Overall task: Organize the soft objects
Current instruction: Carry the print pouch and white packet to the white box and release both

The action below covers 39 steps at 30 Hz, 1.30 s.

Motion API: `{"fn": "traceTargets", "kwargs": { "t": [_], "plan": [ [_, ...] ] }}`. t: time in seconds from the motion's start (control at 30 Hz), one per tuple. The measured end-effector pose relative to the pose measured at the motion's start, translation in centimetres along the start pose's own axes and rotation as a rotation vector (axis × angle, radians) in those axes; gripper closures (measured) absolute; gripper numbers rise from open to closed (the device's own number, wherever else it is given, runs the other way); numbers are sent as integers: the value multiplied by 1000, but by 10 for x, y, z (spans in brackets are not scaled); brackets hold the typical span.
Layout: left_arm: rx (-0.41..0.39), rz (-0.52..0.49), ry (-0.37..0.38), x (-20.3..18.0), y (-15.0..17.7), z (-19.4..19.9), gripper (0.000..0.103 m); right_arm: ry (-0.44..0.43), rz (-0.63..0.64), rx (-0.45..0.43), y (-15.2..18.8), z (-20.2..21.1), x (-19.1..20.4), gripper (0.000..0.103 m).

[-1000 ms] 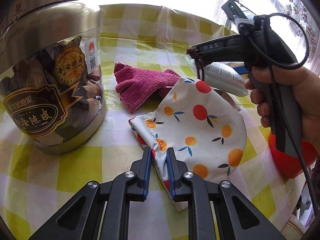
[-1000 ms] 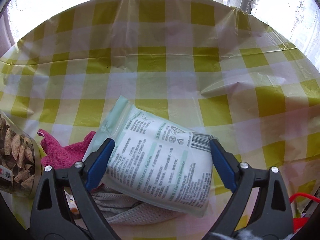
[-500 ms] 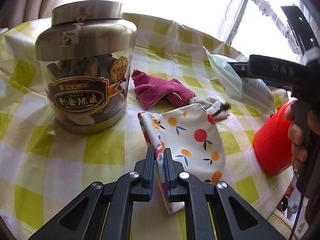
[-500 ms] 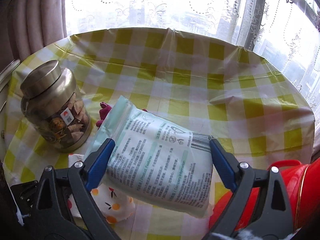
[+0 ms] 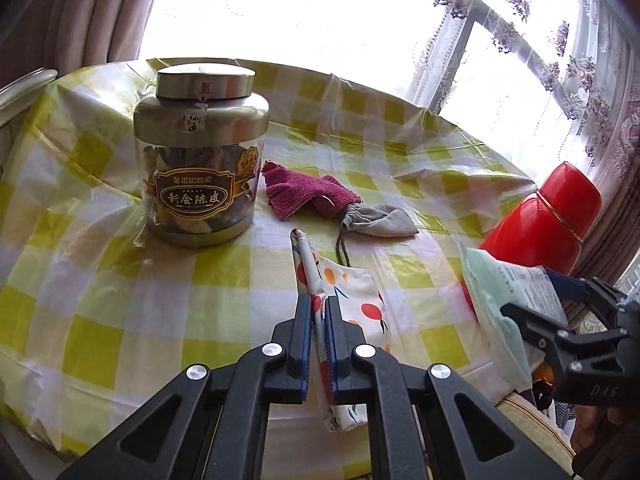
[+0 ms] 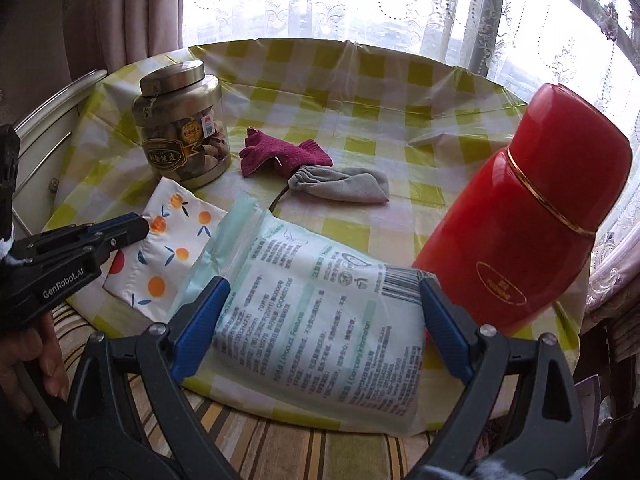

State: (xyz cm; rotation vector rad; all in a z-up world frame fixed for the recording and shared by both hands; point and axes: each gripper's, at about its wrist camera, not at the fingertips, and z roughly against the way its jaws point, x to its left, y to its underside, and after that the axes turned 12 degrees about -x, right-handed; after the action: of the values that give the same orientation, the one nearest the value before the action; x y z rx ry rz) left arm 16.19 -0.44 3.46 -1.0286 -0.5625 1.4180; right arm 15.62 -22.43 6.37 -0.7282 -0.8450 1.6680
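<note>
So both pickups look done now. Over the last second the left gripper (image 5: 318, 316) has pinched fully shut on the edge of the fruit-print pouch (image 5: 352, 300) and pulled it up and back, so one side hangs off the tabletop (image 5: 120, 280) near its 6 o'clock edge. The right gripper (image 6: 320, 320), fingers clamped wide across the tissue pack (image 6: 316, 312), has swung it out to about 4 o'clock, by the red flask (image 6: 532, 208). My guess: the pack goes into the pouch next. The pouch is limp, white cloth with oranges.
</note>
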Motion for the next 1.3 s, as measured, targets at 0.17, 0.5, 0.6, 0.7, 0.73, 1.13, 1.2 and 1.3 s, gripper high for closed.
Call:
{"fn": "traceTargets", "kwargs": {
  "t": [0.17, 0.5, 0.6, 0.7, 0.73, 1.13, 1.2, 1.3],
  "plan": [
    [-7, -22, 17, -16, 4, 20, 96, 16, -22, 23, 28, 25, -18, 8],
    [-6, -72, 48, -51, 10, 54, 96, 76, -63, 3, 56, 75, -56, 8],
    [-13, -98, 74, -68, 9, 63, 96, 94, -76, -1, 63, 86, -66, 8],
    [-20, -127, 107, -87, 8, 71, 96, 114, -97, -5, 70, 99, -79, 8],
    [-19, -137, 119, -95, 8, 72, 96, 121, -104, -6, 73, 103, -84, 8],
    [25, -226, 286, -181, 15, 74, 96, 277, -196, 4, 108, 148, -165, 8],
    [33, -240, 318, -197, 17, 74, 96, 306, -223, 8, 114, 155, -183, 8],
    [45, -263, 365, -221, 22, 73, 96, 350, -256, 12, 122, 165, -208, 8]
  ]
}}
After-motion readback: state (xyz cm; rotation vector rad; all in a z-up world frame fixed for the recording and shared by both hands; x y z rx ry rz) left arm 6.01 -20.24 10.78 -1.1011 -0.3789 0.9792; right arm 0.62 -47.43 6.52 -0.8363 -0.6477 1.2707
